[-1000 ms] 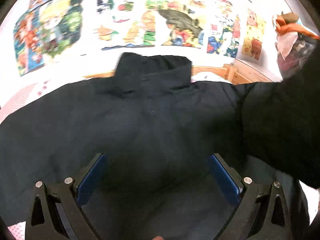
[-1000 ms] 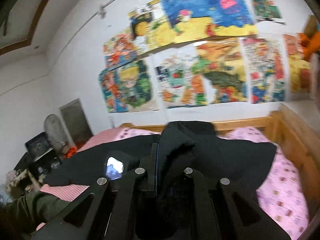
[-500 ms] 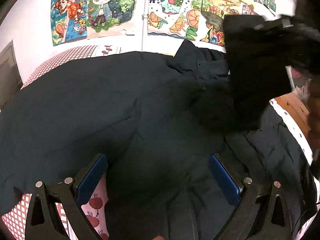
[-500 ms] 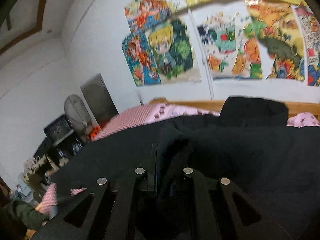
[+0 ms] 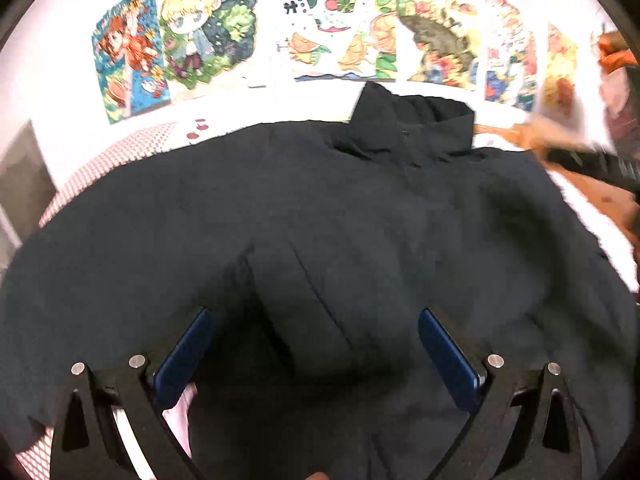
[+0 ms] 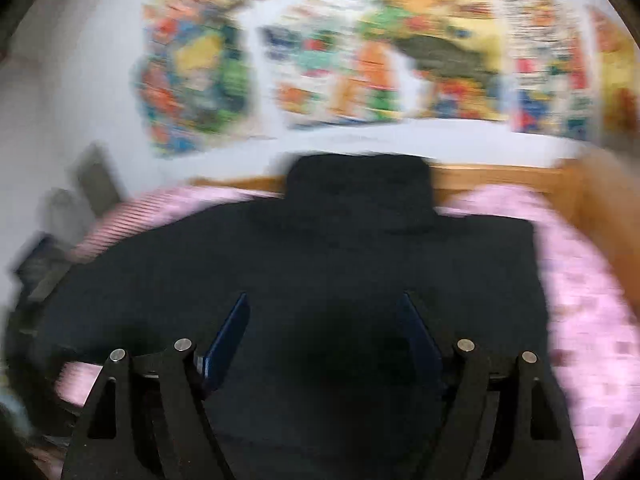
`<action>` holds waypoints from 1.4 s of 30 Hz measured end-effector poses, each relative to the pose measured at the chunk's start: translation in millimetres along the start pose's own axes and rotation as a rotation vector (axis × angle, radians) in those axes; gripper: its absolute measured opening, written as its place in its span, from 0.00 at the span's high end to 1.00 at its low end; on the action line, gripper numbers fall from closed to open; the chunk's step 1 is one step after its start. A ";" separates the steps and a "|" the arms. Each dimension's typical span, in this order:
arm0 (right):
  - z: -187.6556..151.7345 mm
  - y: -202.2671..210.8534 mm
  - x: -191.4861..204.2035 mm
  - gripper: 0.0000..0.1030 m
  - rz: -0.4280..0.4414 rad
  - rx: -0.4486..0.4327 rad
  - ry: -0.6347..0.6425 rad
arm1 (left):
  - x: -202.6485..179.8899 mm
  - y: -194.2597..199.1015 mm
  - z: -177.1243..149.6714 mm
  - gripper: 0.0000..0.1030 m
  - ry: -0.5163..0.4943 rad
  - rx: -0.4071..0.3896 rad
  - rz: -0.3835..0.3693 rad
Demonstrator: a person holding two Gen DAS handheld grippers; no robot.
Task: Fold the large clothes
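Observation:
A large black jacket [image 5: 360,220] lies spread over the pink bed, its collar [image 5: 412,128] toward the wall. A folded-in sleeve [image 5: 304,312] rests on the jacket's middle. My left gripper [image 5: 314,344] hovers open over that sleeve, blue pads wide apart, pressing on nothing. In the blurred right wrist view the same jacket [image 6: 320,264] fills the middle, collar [image 6: 360,188] at the far side. My right gripper [image 6: 324,328] is above the cloth with its jaws opening, and nothing is pinched between the blue pads.
The pink patterned bed sheet [image 6: 580,300] shows around the jacket. A wooden bed frame [image 6: 500,176] runs along the wall and the right side. Colourful posters [image 5: 320,32] cover the wall. Furniture stands blurred at the far left [image 6: 60,232].
My right gripper held a fold of black cloth shut, carried it down over the jacket and now has its jaws apart with the cloth dropped. The left gripper stayed open while its view shifted over the jacket.

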State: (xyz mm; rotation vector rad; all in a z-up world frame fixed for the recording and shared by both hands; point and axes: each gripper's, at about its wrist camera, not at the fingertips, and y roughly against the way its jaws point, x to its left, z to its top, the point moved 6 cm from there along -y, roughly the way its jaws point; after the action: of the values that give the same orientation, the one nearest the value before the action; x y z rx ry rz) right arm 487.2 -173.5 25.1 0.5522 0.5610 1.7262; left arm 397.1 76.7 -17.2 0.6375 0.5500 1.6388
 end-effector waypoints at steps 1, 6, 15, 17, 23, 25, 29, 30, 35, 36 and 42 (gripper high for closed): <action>-6.3 -8.6 -17.7 0.30 -0.045 0.033 -0.007 | -2.0 -6.2 2.2 0.00 -0.005 0.005 0.024; -38.1 -49.0 -83.9 0.30 -0.205 0.200 -0.024 | -10.5 -50.8 -2.9 0.00 -0.065 0.127 0.146; -59.9 -87.9 -85.6 0.23 -0.211 0.190 0.102 | -23.0 -87.4 -27.9 0.00 -0.097 0.212 0.150; -64.9 -89.0 -88.8 0.22 -0.207 0.169 0.096 | -23.4 -88.2 -29.8 0.00 -0.092 0.204 0.148; -72.0 -89.7 -93.7 0.20 -0.209 0.111 0.101 | -28.6 -79.6 -30.8 0.00 -0.078 0.172 0.128; -71.7 -89.5 -94.4 0.20 -0.218 0.105 0.111 | -23.1 -67.9 -27.9 0.00 -0.052 0.137 0.103; -69.6 -89.8 -94.8 0.20 -0.244 0.105 0.133 | -6.6 -20.2 -27.5 0.00 0.009 0.070 0.067; -67.7 -90.3 -95.8 0.20 -0.248 0.113 0.136 | -0.2 -7.0 -29.6 0.00 0.027 0.061 0.060; -57.3 -82.8 -93.5 0.19 -0.277 0.176 0.109 | 46.8 48.7 -50.7 0.00 0.153 0.029 0.074; -54.8 -80.1 -91.6 0.19 -0.284 0.179 0.103 | 58.9 59.0 -57.0 0.00 0.182 0.018 0.091; -48.0 -49.6 -34.3 0.19 -0.100 0.150 0.009 | 135.8 97.9 -86.5 0.00 0.367 -0.026 0.222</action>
State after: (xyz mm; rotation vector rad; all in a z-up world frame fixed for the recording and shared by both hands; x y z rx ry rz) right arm 501.2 -200.6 -45.6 0.6119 0.7173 1.6011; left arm 251.6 195.3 -1.3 0.3883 0.7416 1.9863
